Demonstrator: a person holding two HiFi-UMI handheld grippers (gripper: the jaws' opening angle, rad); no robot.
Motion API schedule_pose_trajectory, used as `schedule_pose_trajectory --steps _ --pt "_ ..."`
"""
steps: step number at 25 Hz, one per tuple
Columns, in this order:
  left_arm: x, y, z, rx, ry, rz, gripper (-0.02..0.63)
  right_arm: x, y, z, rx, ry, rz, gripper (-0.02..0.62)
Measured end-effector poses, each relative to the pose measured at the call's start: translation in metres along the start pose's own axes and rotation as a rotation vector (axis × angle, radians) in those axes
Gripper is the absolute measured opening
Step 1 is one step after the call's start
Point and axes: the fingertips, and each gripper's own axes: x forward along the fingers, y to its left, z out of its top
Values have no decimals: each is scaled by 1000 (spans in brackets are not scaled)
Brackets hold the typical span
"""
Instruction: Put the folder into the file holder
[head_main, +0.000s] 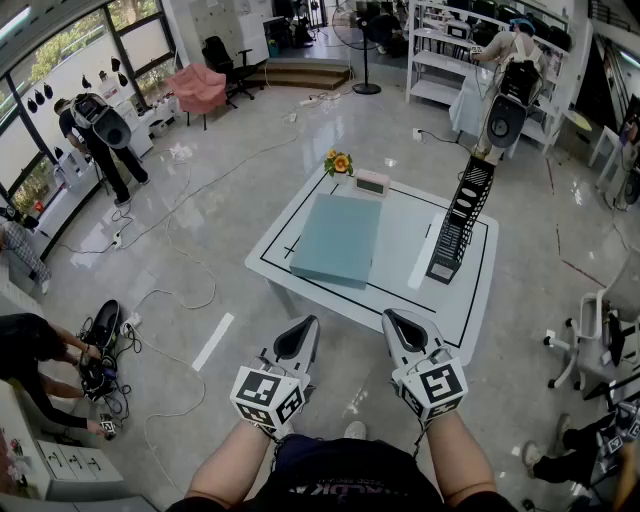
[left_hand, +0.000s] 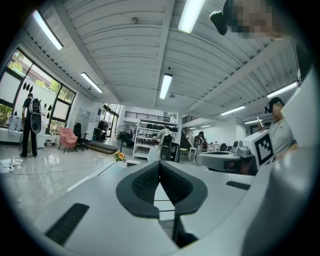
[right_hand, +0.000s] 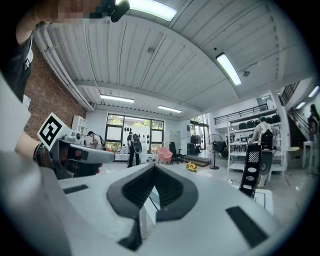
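Note:
A teal folder (head_main: 338, 238) lies flat on the white table (head_main: 400, 282), left of centre. The black file holder (head_main: 460, 218) stands upright near the table's right edge and also shows in the right gripper view, file holder (right_hand: 250, 170). Both grippers hang short of the table's near edge, held low in front of the person. My left gripper (head_main: 306, 327) is shut with nothing in it; its jaws meet in the left gripper view (left_hand: 159, 167). My right gripper (head_main: 395, 320) is likewise shut and empty, right gripper (right_hand: 152, 172).
A small pink-white clock (head_main: 372, 183) and a yellow flower (head_main: 338, 162) sit at the table's far edge. Cables (head_main: 170, 300) trail over the floor on the left. People stand and crouch at the left, a wheeled chair (head_main: 590, 340) is at the right, and shelving (head_main: 450, 50) stands behind.

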Motion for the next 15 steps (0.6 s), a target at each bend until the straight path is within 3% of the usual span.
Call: schedule_pose_trajectory --steps 15 --pt "5 -14 3 34 2 9 5 -8 -4 -1 25 -18 35 2"
